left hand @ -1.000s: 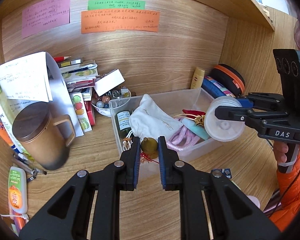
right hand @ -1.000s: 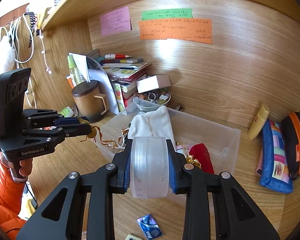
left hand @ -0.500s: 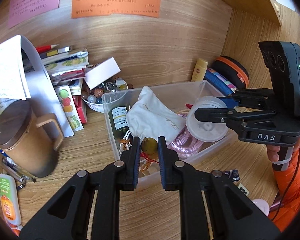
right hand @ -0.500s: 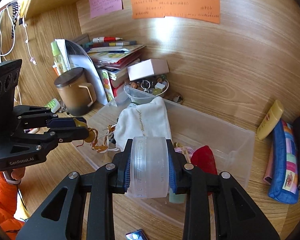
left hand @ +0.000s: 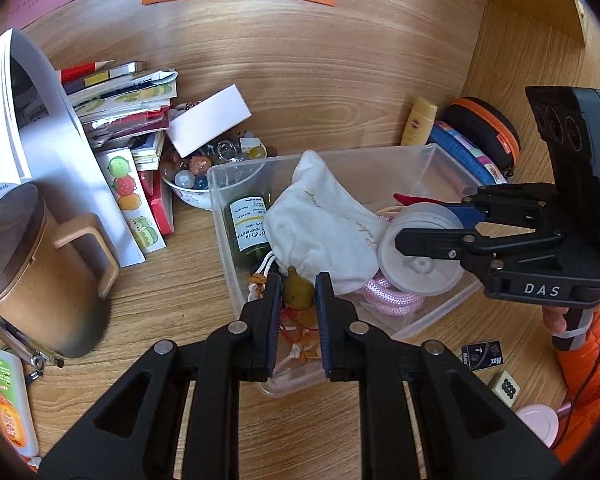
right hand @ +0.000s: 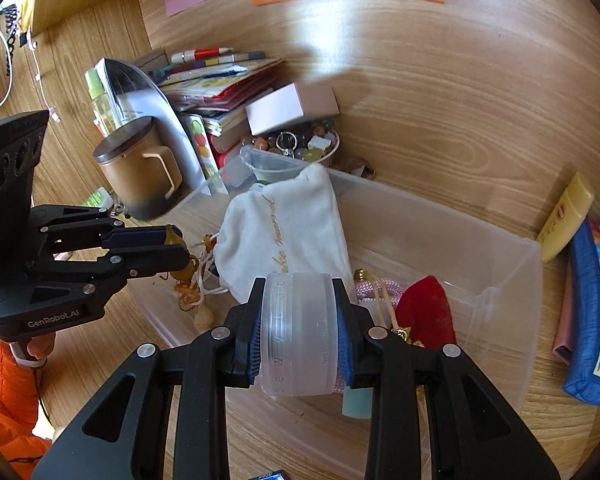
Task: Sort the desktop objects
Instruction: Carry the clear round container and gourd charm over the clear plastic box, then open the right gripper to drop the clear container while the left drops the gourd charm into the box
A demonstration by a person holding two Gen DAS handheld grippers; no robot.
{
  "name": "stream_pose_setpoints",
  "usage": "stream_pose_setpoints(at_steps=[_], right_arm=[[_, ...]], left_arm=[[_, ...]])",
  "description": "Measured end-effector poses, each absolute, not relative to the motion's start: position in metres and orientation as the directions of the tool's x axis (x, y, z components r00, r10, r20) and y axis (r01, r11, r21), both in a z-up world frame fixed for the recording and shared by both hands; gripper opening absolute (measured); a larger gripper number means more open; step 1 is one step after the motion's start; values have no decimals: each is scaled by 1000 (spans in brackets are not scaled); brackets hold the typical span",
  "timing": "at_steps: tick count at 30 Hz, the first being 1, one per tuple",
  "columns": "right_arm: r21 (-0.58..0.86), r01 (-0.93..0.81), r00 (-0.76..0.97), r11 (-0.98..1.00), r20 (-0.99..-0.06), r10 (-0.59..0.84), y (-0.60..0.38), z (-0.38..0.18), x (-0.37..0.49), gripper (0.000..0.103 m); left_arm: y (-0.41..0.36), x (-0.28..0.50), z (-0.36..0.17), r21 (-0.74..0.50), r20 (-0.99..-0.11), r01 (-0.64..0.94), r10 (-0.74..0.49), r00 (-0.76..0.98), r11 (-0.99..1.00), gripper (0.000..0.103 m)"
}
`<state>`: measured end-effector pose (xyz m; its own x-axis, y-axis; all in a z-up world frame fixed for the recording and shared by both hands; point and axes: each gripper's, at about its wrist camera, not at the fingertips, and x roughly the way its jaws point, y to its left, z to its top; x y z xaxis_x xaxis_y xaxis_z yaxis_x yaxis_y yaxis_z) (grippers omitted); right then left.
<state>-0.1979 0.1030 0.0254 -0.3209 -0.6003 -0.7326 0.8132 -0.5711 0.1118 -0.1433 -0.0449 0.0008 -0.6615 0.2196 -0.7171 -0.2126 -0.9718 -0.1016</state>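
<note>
A clear plastic bin (left hand: 432, 156) (right hand: 500, 276) sits on the wooden desk and holds a white cloth pouch (left hand: 324, 224) (right hand: 292, 228), a green pump bottle (left hand: 248, 228), a pink cord (left hand: 392, 298) and a red item (right hand: 426, 308). My left gripper (left hand: 298, 292) (right hand: 182, 254) is shut on a small yellow gourd charm (left hand: 297, 290) with tassels, just over the bin's near left corner. My right gripper (right hand: 298, 334) (left hand: 428, 226) is shut on a frosted round jar (right hand: 298, 334) (left hand: 420, 256) held over the bin's right half.
A brown lidded mug (left hand: 28, 272) stands left of the bin. Behind it are stacked books and papers (left hand: 120, 104), a white box (left hand: 208, 120) over a bowl of beads (left hand: 204, 176), a yellow tube (left hand: 418, 120) and pouches (left hand: 480, 148). Small items (left hand: 482, 354) lie at front right.
Both grippers have moved forward and down towards the bin. The gourd charm and the jar now hang lower over its contents, both still gripped.
</note>
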Motion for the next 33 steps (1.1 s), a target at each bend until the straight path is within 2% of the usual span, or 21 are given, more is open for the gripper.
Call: stream_pose_setpoints(at_steps=[7,11,13,14,15,20,23,25,28,31,33], right_arm=[[105,811,-330,-575,-730,-598,101,25,-198,27],[94,813,-333,-575,-734,-592,101,25,-198,28],[83,812,-334,-577,-746,-576,99,23,-198,40],[77,810,-338,-581,-748,-571,98,23,-198,44],[72,809,-345,-584,-746,-570,98,23,-198,48],[46,813,-364,-580,-737,-570,97,29,-193,52],[37,812,-376,-582,-731,-570,99,33,-192,58],[28,813,-379,-581,-732,-565,98,35,-190,69],[15,812,-388,-583,-732,-560,98,38,-187,75],[12,810,-396,-586,-727,-561,99,42,-184,84],[23,812,-389,-583,-723,-570,100,45,-182,85]], left_arm=[[-40,-146,-1,-92,-725,-212,211,-656,-973,17],[-41,-146,0,-109,-727,-203,217,-651,-973,27],[-39,-144,4,-106,-720,-201,215,-660,-974,40],[-38,-141,6,-96,-710,-195,204,-674,-976,50],[-37,-139,8,-92,-704,-195,202,-681,-976,54],[-35,-132,15,-78,-691,-184,186,-698,-980,64],[-38,-128,19,-110,-691,-178,204,-694,-978,66],[-38,-125,21,-114,-686,-168,200,-699,-979,71],[-36,-118,26,-88,-676,-148,168,-717,-985,77],[-36,-110,31,-83,-668,-132,154,-728,-988,87],[-38,-106,35,-88,-657,-119,147,-739,-989,93]])
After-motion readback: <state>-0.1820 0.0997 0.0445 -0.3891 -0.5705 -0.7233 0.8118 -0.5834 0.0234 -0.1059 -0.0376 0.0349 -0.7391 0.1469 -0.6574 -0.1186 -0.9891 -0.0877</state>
